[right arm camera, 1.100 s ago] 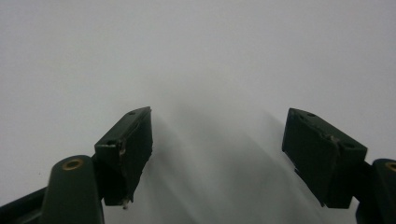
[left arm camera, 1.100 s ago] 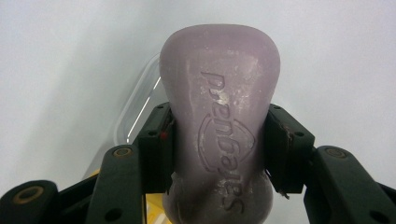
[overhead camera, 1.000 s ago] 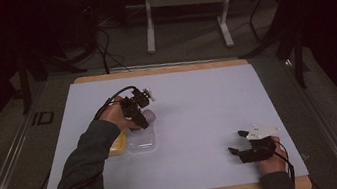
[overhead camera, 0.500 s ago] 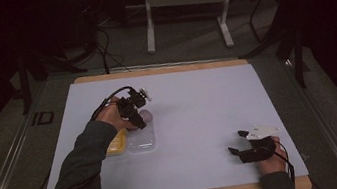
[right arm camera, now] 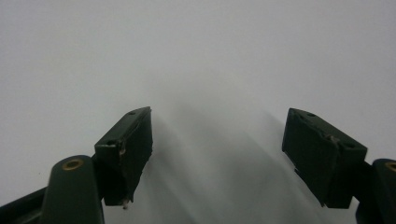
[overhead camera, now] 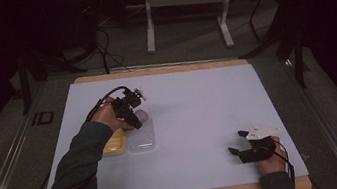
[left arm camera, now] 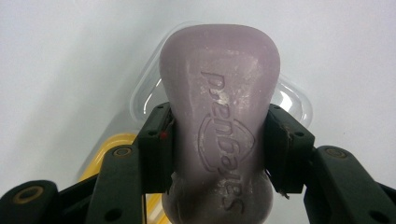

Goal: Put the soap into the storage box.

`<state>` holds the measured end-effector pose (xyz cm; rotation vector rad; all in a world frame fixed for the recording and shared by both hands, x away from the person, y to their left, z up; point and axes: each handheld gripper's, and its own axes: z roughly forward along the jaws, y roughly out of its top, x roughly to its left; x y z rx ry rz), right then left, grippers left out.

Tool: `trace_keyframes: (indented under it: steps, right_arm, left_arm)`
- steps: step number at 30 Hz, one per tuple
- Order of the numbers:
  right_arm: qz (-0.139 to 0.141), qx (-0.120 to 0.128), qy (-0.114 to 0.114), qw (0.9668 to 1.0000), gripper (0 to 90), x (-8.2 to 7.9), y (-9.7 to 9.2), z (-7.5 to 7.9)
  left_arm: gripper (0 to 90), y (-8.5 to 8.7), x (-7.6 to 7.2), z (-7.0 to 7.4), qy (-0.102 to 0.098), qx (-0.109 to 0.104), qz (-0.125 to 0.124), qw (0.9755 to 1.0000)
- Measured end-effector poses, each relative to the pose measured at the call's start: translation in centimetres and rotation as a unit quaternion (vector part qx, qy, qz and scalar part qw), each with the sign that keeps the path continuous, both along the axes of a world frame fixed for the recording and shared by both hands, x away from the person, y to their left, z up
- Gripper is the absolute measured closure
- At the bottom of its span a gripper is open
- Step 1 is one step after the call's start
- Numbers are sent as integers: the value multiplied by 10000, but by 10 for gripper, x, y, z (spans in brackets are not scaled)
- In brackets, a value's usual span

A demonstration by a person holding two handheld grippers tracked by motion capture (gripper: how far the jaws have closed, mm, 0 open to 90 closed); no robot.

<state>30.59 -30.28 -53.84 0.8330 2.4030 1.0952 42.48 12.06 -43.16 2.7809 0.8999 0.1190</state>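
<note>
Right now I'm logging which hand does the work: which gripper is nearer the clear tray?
Left. The left gripper holds the soap bar just over the clear tray; the right gripper rests far across the table.

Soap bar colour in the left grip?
Pale purple soap bar with embossed lettering; clearest in the left gripper view.

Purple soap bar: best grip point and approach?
Grip the soap bar across its narrowed waist, the jaws on its two long side edges, coming from above along its length. The waist is the slimmest span, with wider ends either side. The left gripper holds it this way over the clear tray.
</note>
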Motion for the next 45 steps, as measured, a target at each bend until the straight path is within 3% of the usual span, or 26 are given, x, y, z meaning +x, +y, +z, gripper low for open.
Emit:
trace_keyframes:
  steps: [27, 45]
  right_arm:
    - [-5, -6, 2, 10000, 241, 0, 0, 0]
    - [-5, -23, -10, 10000, 241, 0, 0, 0]
  left_arm:
    - [499, 21, -2, 4, -82, -52, 242, 9997]
    - [499, 42, -7, 2, -77, -128, 537, 9984]
